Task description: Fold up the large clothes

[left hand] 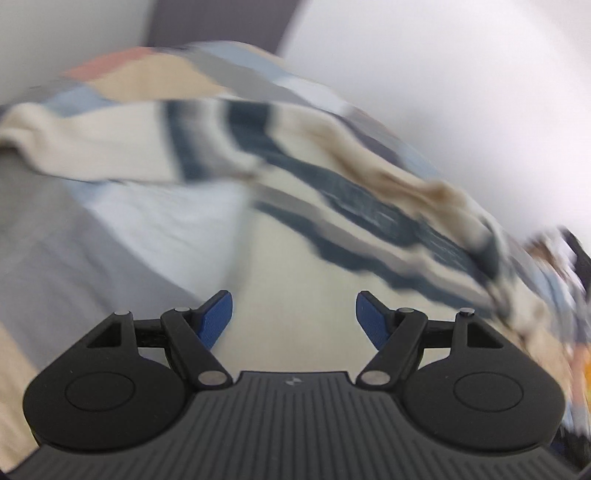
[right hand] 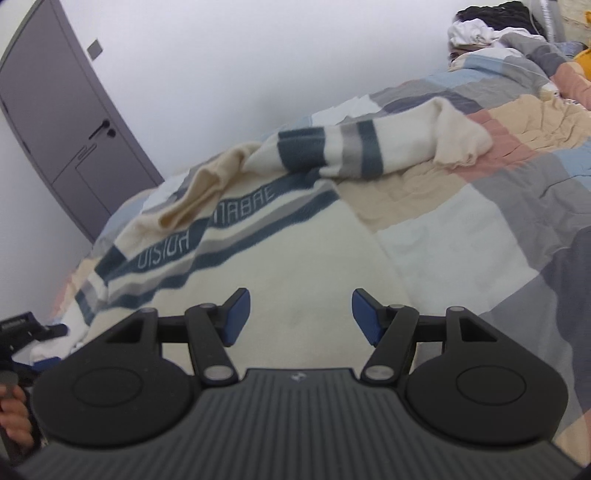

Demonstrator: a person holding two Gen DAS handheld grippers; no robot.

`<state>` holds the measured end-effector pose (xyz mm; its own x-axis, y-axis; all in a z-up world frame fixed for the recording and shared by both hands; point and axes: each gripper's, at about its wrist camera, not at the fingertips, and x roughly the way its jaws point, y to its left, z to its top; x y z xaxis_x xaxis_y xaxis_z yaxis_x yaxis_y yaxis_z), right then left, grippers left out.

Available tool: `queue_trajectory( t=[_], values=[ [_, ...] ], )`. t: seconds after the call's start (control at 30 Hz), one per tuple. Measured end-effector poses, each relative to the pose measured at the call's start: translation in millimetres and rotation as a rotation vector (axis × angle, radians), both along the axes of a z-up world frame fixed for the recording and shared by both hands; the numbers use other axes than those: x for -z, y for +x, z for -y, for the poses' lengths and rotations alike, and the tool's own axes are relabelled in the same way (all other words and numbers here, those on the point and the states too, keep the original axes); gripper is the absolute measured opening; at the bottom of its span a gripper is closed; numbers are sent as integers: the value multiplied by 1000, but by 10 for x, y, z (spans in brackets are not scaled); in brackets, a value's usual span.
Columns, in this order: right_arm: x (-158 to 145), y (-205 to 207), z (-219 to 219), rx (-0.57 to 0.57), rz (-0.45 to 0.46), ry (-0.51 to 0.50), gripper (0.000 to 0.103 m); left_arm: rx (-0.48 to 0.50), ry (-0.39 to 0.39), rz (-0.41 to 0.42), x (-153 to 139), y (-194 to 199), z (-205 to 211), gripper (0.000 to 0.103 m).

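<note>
A cream sweater (right hand: 258,236) with navy and grey stripes and lettering lies spread on the bed. One sleeve (right hand: 406,140) stretches out to the right; a cream fold (right hand: 207,188) lies across the chest. My right gripper (right hand: 301,317) hovers over the plain lower part, open, with nothing between its blue pads. The left wrist view is blurred by motion: the sweater (left hand: 332,206) fills it, and my left gripper (left hand: 293,317) stands open and empty above the cream cloth. The left gripper also shows at the lower left of the right wrist view, held by a hand (right hand: 14,413).
A patchwork quilt (right hand: 480,206) in beige, pink, grey and blue covers the bed. A grey door (right hand: 74,140) stands at the left behind the bed's end. Piled clothes (right hand: 491,26) lie at the far right by the white wall.
</note>
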<state>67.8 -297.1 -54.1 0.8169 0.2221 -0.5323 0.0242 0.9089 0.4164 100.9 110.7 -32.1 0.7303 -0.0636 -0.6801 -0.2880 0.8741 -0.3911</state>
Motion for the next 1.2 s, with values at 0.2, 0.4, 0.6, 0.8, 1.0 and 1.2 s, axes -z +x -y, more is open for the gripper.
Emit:
queue_trajectory(
  t=[0.2,0.4,0.6,0.8,1.0,1.2],
  values=[
    [-152,260,214,-12,10,-11,64,153,-53,11,389,89,609,77],
    [-143,638,722,79,41,-39,64,253,-25,4,670,228,725,78],
    [247,1220,1151,144,-12,-108,64,246,12,6,814,378,655,78],
    [715,1855,1330,128,-71,-218,62,251,22,28,802,357,653,78],
    [857,2291,1260,181,-25,-402,30,251,37,38,850,408,669,78],
    [626,2731,1603,354,113,-524,15,241,83,64,844,388,661,77]
  ],
)
